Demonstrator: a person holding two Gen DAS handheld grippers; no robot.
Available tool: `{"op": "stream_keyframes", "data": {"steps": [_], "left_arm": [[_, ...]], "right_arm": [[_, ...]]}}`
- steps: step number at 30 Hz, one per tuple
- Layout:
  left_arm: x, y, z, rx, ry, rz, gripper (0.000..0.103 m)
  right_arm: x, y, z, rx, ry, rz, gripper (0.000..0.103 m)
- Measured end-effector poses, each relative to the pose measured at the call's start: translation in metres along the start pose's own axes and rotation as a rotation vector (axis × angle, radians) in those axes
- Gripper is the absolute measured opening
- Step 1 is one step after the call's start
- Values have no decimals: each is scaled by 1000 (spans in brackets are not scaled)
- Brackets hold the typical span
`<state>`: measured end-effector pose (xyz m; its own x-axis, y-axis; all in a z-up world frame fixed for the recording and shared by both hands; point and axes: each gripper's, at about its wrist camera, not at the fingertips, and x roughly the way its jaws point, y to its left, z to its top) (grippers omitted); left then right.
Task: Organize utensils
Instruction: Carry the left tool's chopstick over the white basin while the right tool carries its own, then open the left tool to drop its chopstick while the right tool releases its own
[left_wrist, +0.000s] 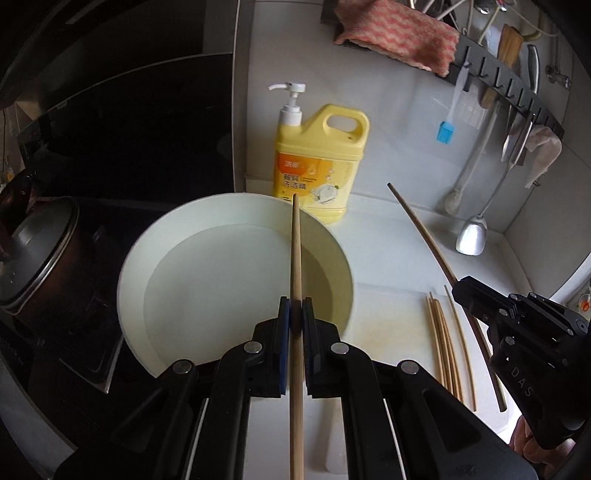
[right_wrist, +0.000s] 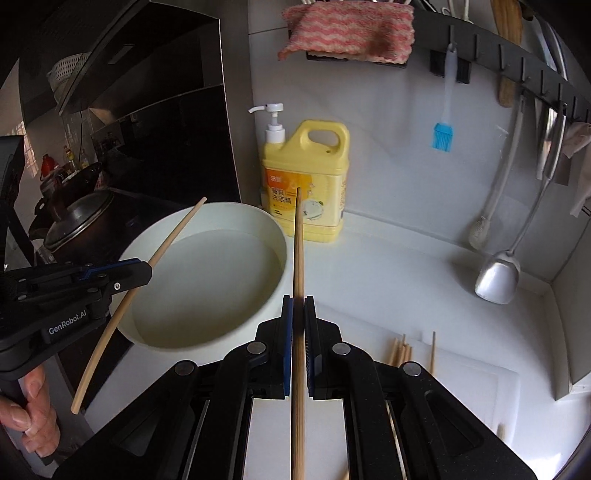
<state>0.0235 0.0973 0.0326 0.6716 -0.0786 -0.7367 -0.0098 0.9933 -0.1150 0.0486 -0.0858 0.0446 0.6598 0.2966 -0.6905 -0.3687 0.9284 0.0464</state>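
My left gripper (left_wrist: 296, 308) is shut on a wooden chopstick (left_wrist: 296, 251) that points forward over the white basin (left_wrist: 236, 273) of water. My right gripper (right_wrist: 298, 306) is shut on another chopstick (right_wrist: 298, 243), its tip in front of the yellow detergent bottle. Each gripper shows in the other's view: the right gripper (left_wrist: 460, 290) with its darker chopstick (left_wrist: 421, 221) at the right, the left gripper (right_wrist: 146, 271) with its chopstick (right_wrist: 173, 232) crossing the basin rim (right_wrist: 221, 208). Several chopsticks (left_wrist: 445, 343) lie on a white cutting board (left_wrist: 391, 328).
A yellow detergent bottle (left_wrist: 319, 162) with a pump stands behind the basin. A wall rail holds a blue brush (left_wrist: 445, 131), a ladle (left_wrist: 471, 236) and a pink cloth (left_wrist: 399, 33). A lidded pot (left_wrist: 37, 251) sits on the dark stove at left. A hand (right_wrist: 33, 413) grips the left handle.
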Motion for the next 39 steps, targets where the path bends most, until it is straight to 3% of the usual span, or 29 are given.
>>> {"op": "stream_keyframes", "data": {"steps": [8,16,27,39], "left_arm": [[44,62,25,37,41,-11,7],[91,93,28,37,126,-21,7],[137,105,22,-22,232,0,7],[168,105,29,-37,299,17,8]], "right_arm": [[68,53,38,68,34,24,6],[129,74,47,158,125,69,6],[185,74,39,245,265,123,6],[209,71,40,276,346,127,6]]}}
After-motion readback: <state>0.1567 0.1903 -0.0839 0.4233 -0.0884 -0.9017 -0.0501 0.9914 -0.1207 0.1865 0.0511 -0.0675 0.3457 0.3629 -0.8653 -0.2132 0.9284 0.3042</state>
